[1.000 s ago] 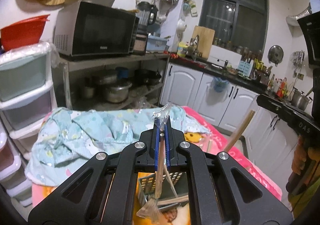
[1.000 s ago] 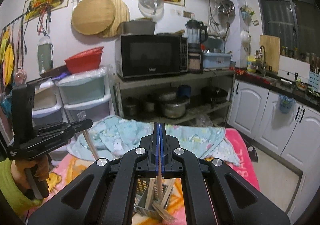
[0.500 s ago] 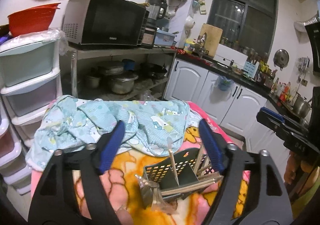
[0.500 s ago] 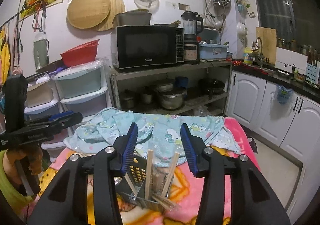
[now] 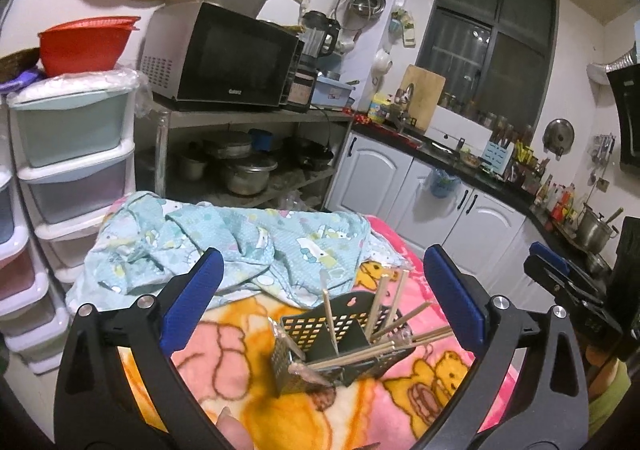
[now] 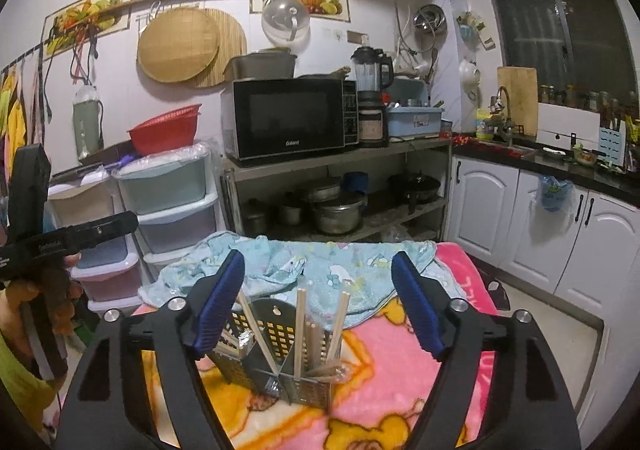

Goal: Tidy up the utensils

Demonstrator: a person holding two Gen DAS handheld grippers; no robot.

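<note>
At lower centre, the left gripper [image 5: 320,306] and right gripper [image 6: 318,308] both gape, holding nothing; between their tips the perforated utensil caddy [image 6: 276,350] holds upright chopsticks [image 6: 299,330] on the cartoon blanket [image 6: 400,382]; a drop looks finished; next, finding any utensil left; beyond, the crumpled blue cloth [image 5: 240,242].

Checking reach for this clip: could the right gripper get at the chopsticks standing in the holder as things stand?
Probably yes. The right gripper is open and empty, just above the holder, and the chopsticks poke up between its fingers with nothing in front of them.
</note>
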